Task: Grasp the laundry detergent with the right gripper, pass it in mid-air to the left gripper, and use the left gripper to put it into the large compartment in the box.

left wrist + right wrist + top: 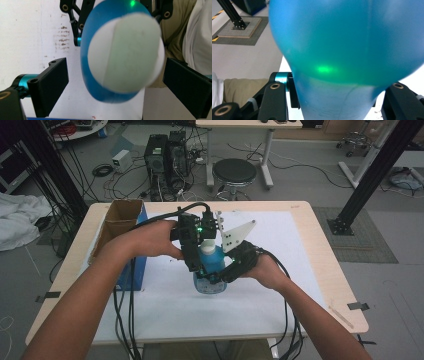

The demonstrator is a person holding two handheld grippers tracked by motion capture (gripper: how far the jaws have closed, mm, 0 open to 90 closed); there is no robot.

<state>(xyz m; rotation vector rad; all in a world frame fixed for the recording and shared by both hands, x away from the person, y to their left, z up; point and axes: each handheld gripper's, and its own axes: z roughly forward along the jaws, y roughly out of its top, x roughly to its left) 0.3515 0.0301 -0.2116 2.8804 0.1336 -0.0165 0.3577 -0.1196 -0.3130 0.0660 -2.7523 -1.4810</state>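
A blue bottle [211,264] with a white cap [125,52] stands upright over the white mat at the table's middle. My right gripper [221,276] comes in from the right and is shut on the blue bottle; in the right gripper view its black jaws press both sides of the bottle's body [342,45]. My left gripper [204,242] hangs over the bottle's top and looks down on it. Its jaws stand open on either side of the cap, with a gap at each side, in the left gripper view [117,85]. The right gripper's black links [77,17] show behind the bottle there.
An open cardboard box [122,217] with a blue side stands at the table's left, close to my left forearm. The white mat [280,285] covers most of the wooden table [327,270]. Cables trail off the front edge. A stool [234,170] and computer towers [165,155] stand beyond.
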